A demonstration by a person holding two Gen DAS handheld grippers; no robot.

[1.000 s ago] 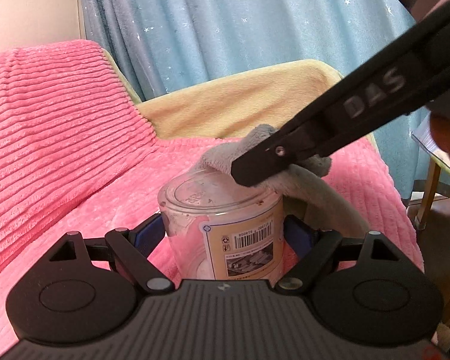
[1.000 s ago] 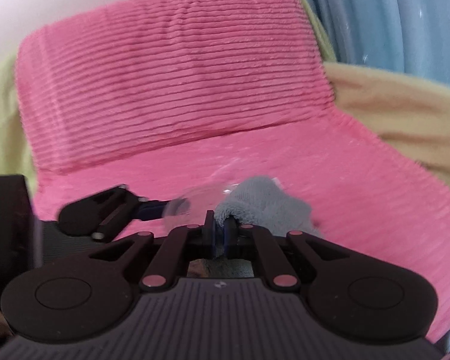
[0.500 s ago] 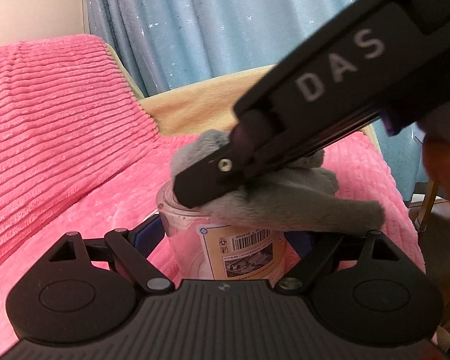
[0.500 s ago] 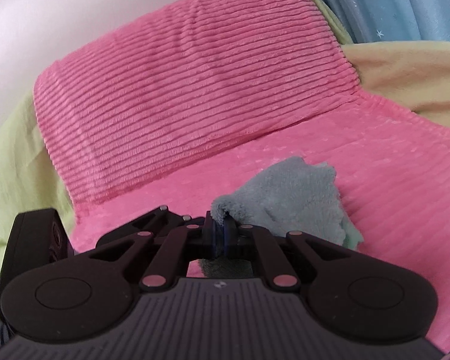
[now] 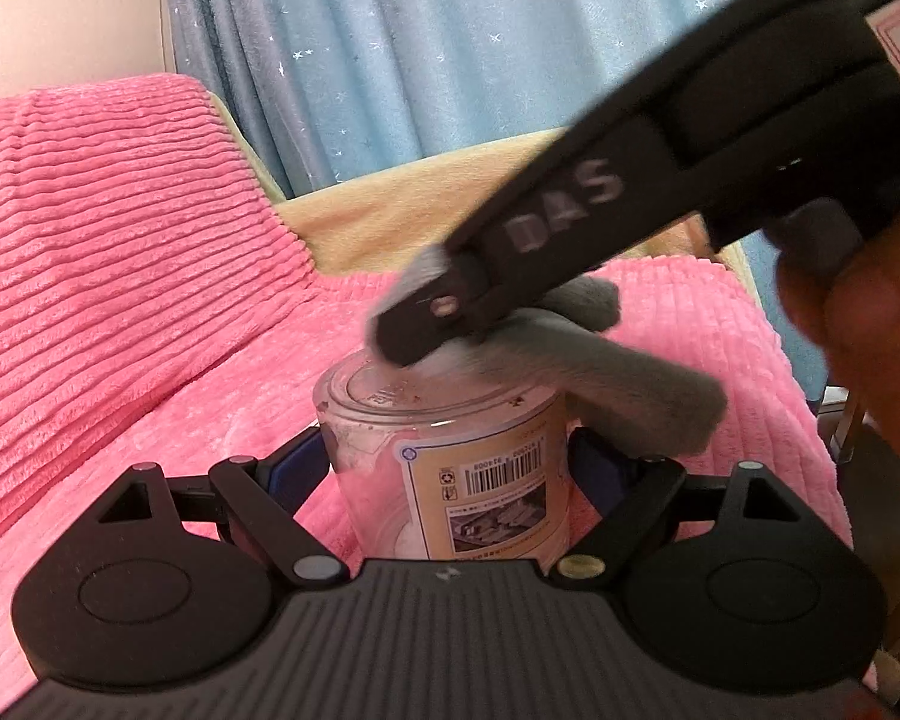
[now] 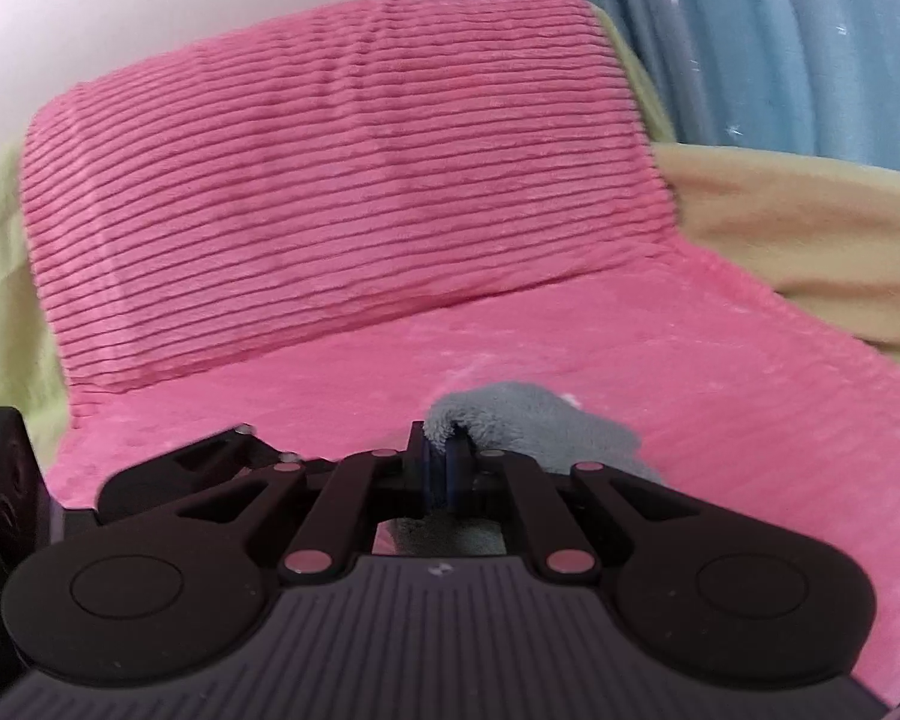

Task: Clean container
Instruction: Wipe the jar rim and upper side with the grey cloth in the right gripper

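Left gripper (image 5: 444,468) clamped on clear jar (image 5: 444,450), upright over pink blanket (image 5: 120,276). Right gripper (image 6: 441,471) pinches grey cloth (image 6: 528,426), pressing it on jar top.

Ahead of me I see a seat draped in a pink ribbed blanket (image 6: 342,180), its backrest at twelve o'clock in the right wrist view. A yellow-tan cover (image 6: 810,228) shows at two o'clock, a pale blue star-speckled curtain (image 5: 450,60) hangs behind, and a plain light wall (image 6: 150,0) stands at eleven o'clock.
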